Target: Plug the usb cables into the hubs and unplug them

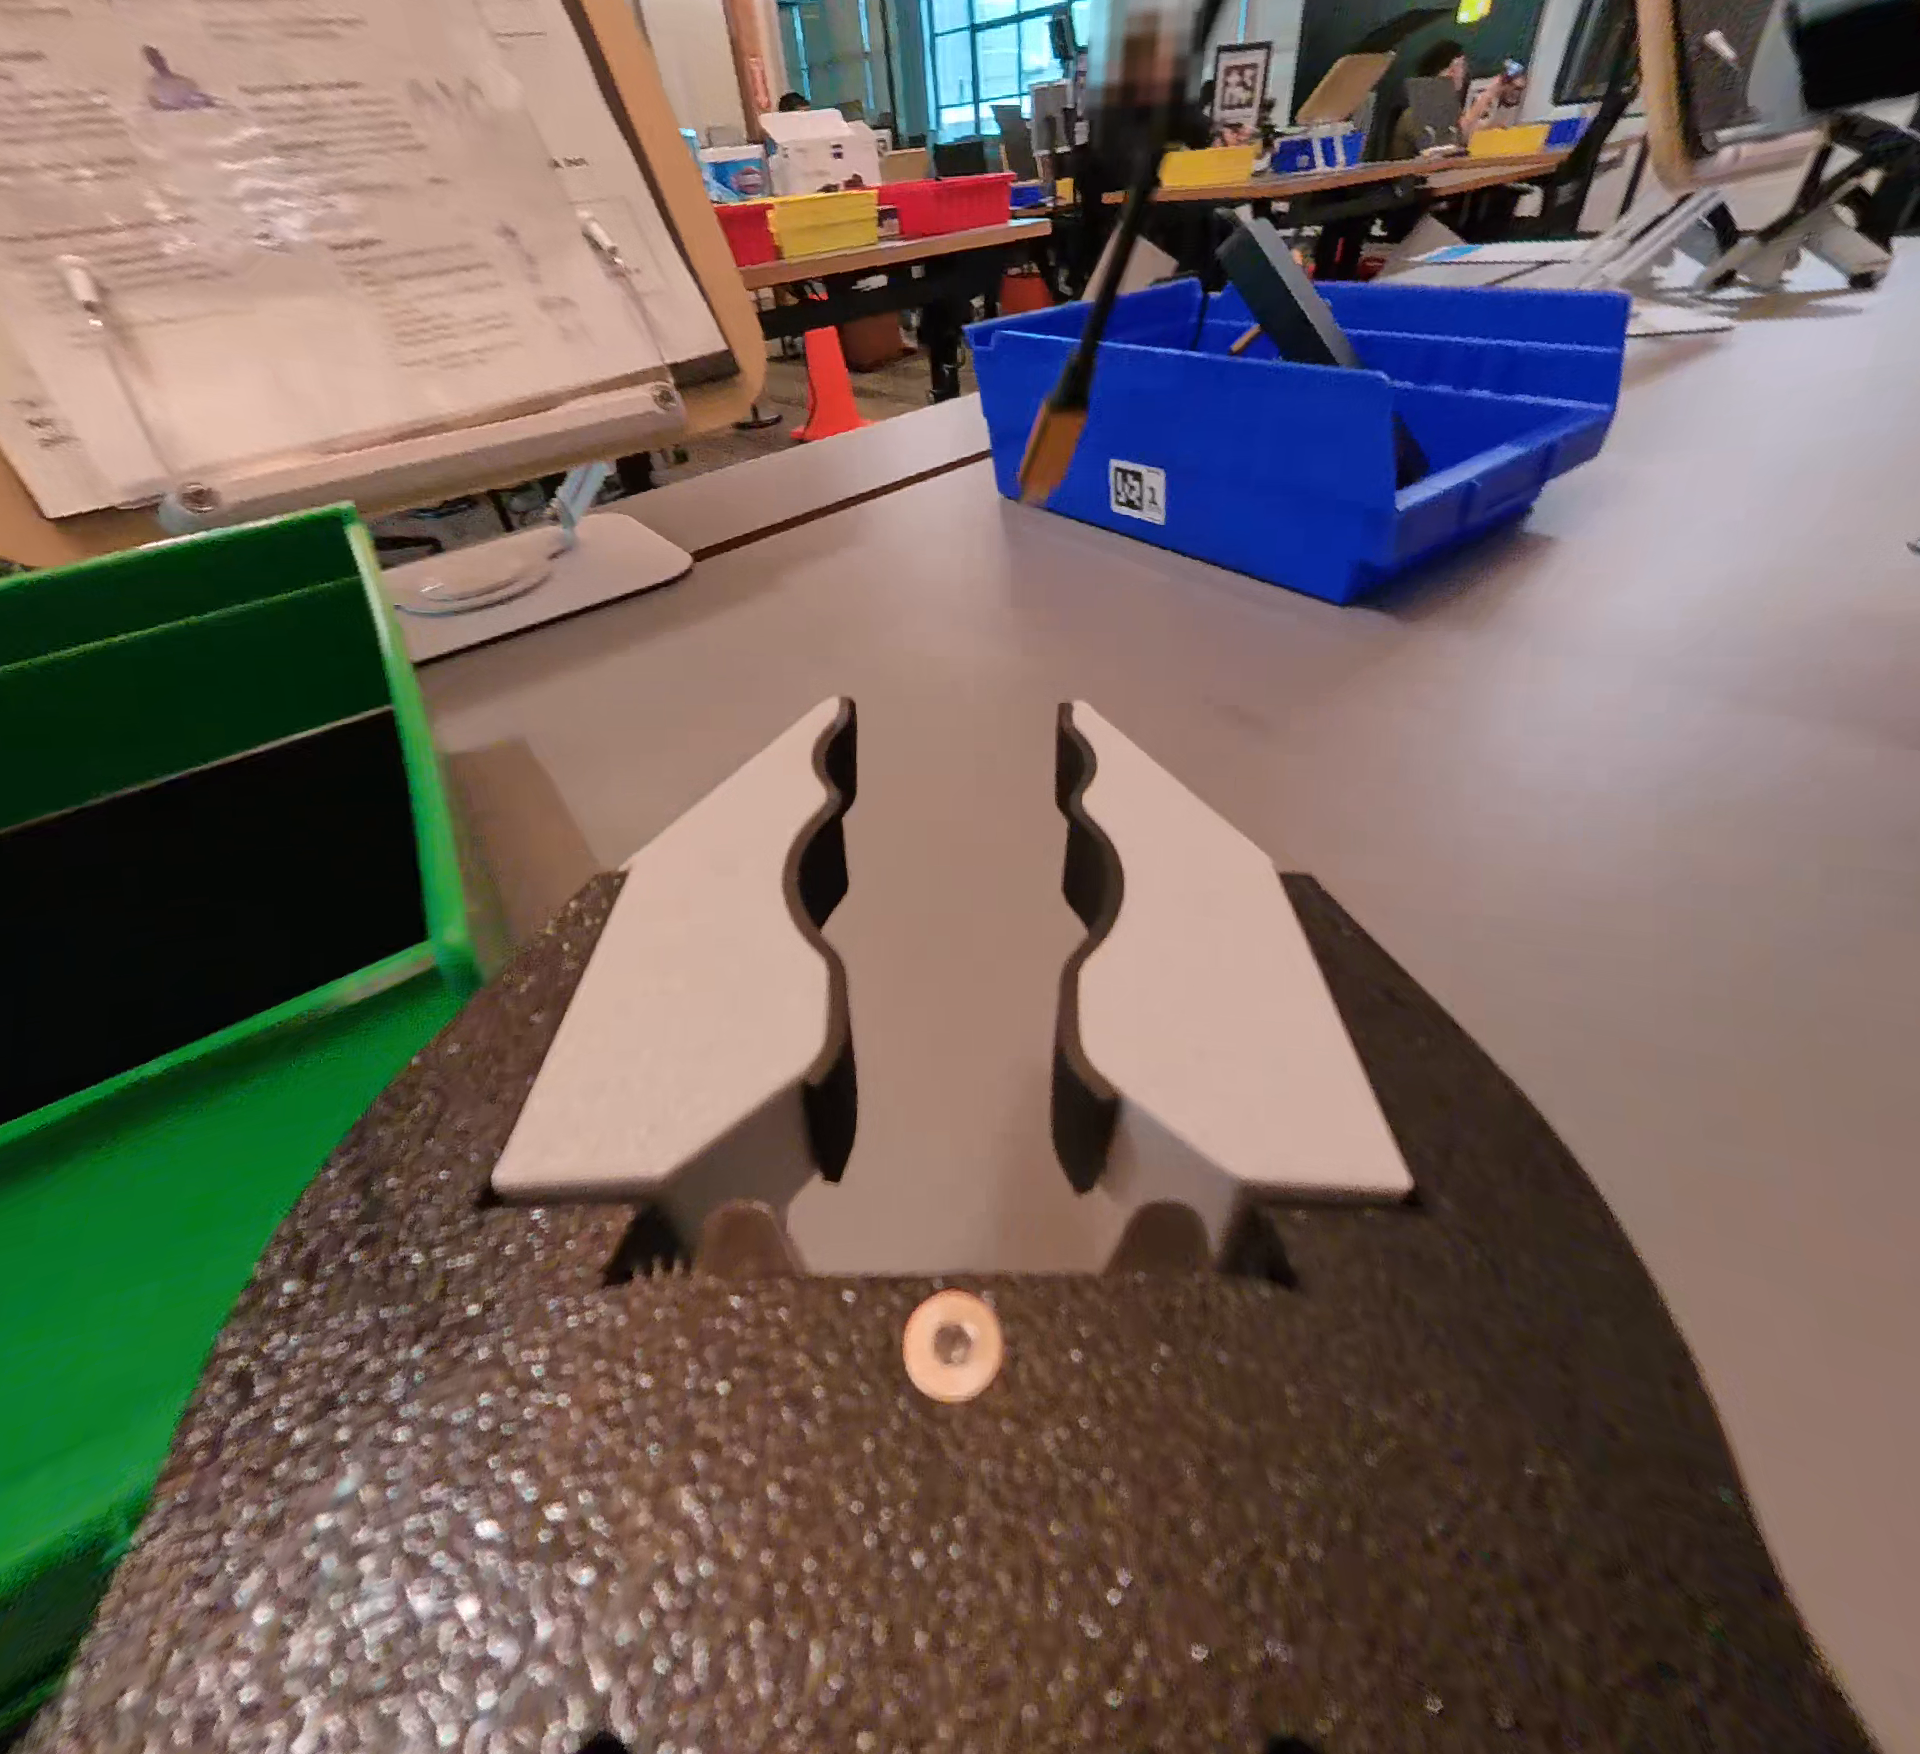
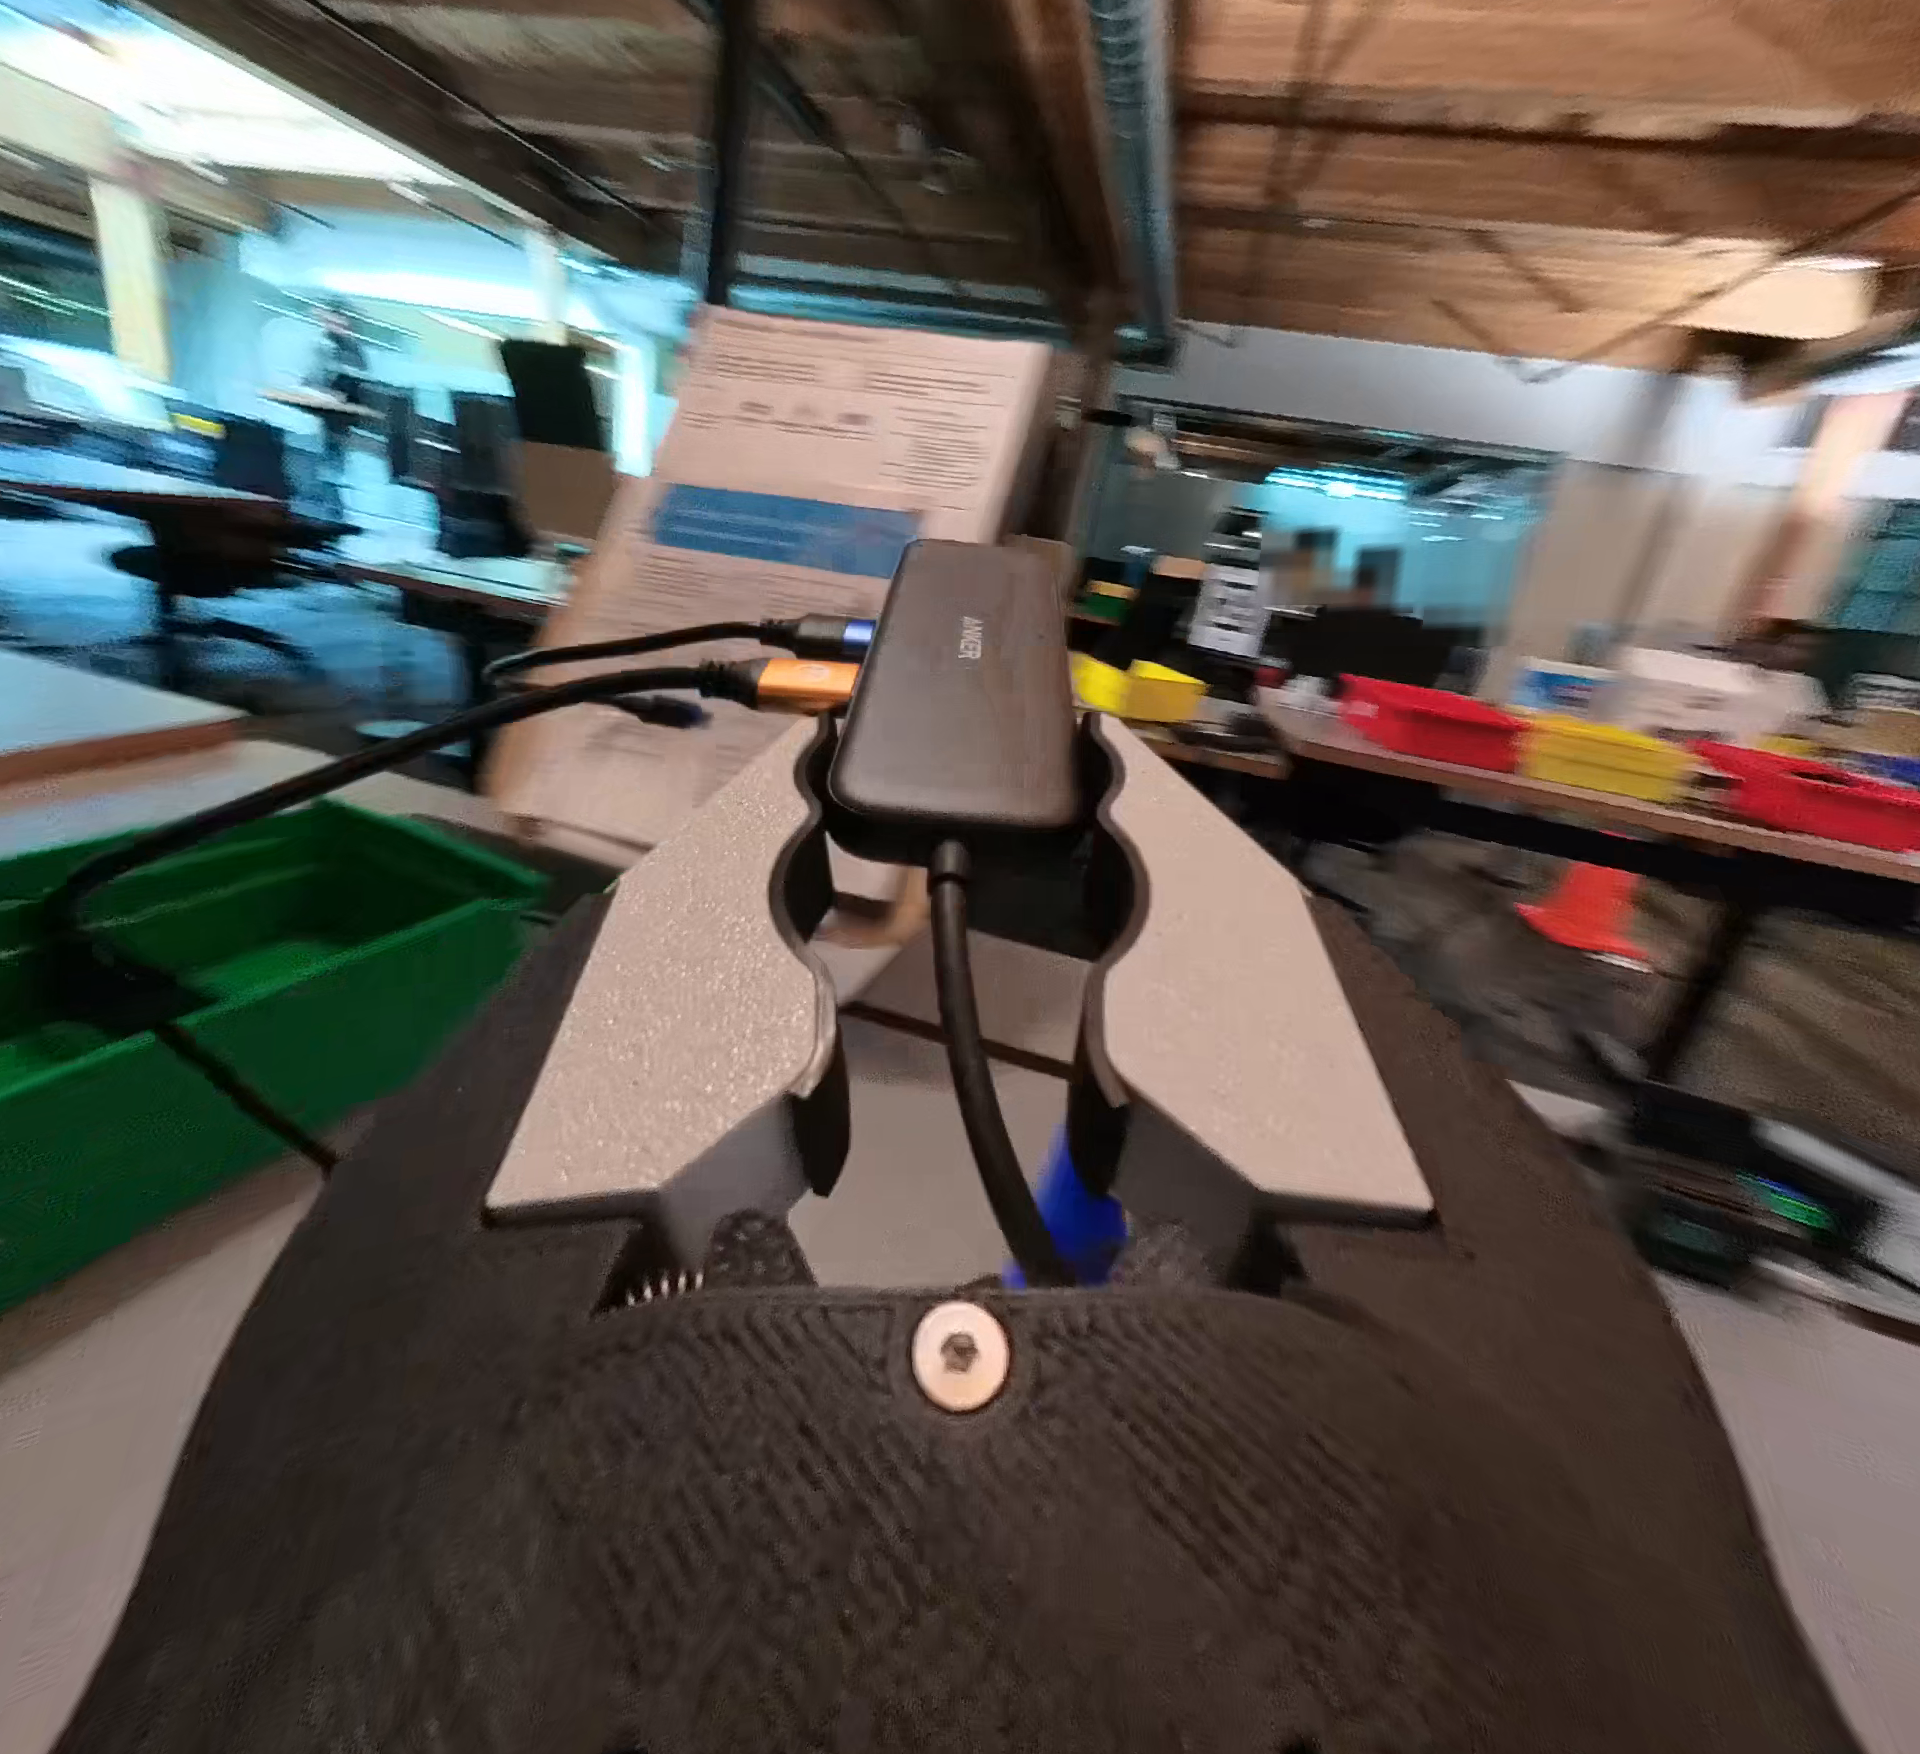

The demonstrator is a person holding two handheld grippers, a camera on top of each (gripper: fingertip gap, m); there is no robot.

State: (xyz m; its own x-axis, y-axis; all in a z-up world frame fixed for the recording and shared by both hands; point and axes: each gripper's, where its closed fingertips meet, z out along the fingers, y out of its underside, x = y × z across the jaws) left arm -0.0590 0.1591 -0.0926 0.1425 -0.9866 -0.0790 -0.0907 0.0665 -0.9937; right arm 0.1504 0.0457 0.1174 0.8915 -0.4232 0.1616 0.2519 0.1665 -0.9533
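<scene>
Our right gripper (image 2: 956, 769) clamps the hub (image 2: 956, 686) lengthwise, plugs (image 2: 805, 681) jutting left; our left gripper (image 1: 956, 748), jaws parted and empty, sits low over the counter (image 1: 1455, 821).

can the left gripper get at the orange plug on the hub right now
Probably yes. The left gripper is open and empty, low over the table. The orange plug sticks out free from the side of the hub, which the right gripper holds raised.

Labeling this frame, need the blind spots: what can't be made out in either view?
- Left wrist view: the dangling cable is motion-blurred; its upper end leaves the top edge.
- Right wrist view: the hub hides its right-side ports.
- Right wrist view: cables run into the green bin, ends unseen.
</scene>
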